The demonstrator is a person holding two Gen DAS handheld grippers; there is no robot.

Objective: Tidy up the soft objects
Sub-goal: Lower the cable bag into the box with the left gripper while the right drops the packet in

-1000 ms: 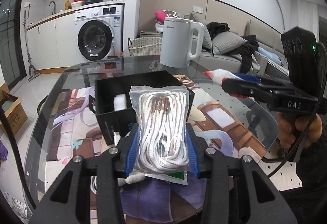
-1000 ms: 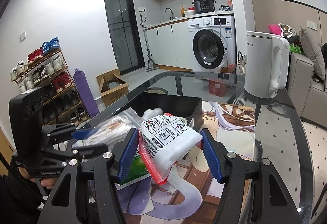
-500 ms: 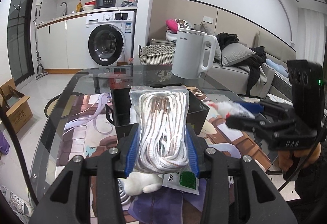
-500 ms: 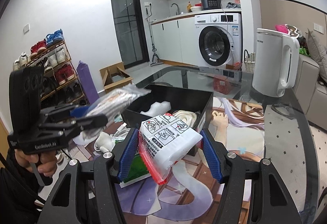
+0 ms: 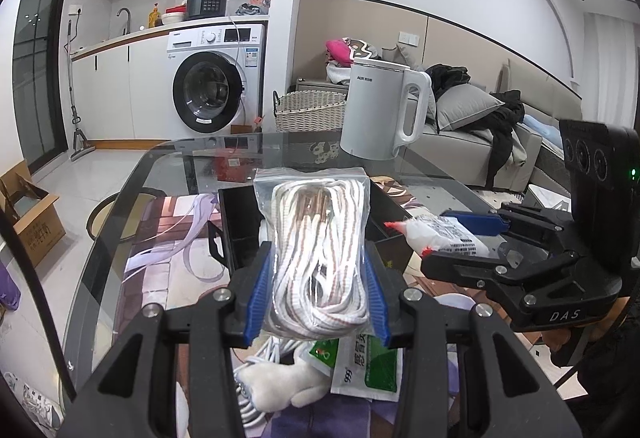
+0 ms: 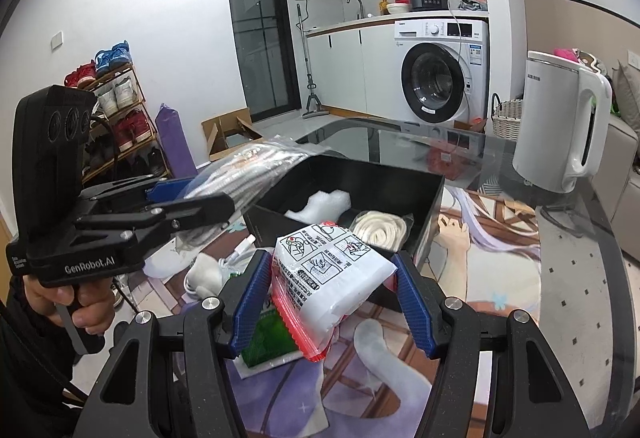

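Observation:
My left gripper is shut on a clear zip bag of white cord, held above the table just in front of a black box. My right gripper is shut on a white packet with printed pictures and a red seal, also held near the black box. That box holds a white foam piece and a coil of white rope. In the right wrist view the left gripper and its bag of cord show at the left. The right gripper with its packet shows at the right of the left wrist view.
On the glass table lie a green and white packet, a white plush piece and a white cable. A white kettle stands at the far edge. A hand grips the left tool's handle.
Both grippers have moved closer to the black box with their loads, which looms larger in both views. The right gripper now sits lower and nearer in the left wrist view.

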